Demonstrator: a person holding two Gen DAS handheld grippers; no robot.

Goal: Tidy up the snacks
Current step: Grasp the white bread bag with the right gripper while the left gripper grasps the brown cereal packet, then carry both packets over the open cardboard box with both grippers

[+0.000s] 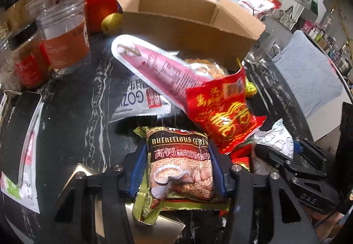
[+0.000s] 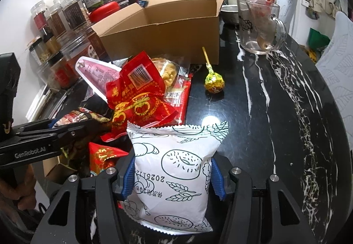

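Our left gripper [image 1: 178,169] holds the cereal packet [image 1: 179,166]; our right gripper [image 2: 173,174] holds the white bread packet [image 2: 174,169], cardboard box [image 2: 163,32] ahead.

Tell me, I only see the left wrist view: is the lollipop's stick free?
Observer: Yes. The lollipop lies alone on the table, its stick pointing toward the box.
Operator: What's the right gripper doing?
Observer: The right gripper is shut on a white packet printed with bread drawings.
Operator: Anything right of the box?
Observer: A glass mug with a spoon in it.
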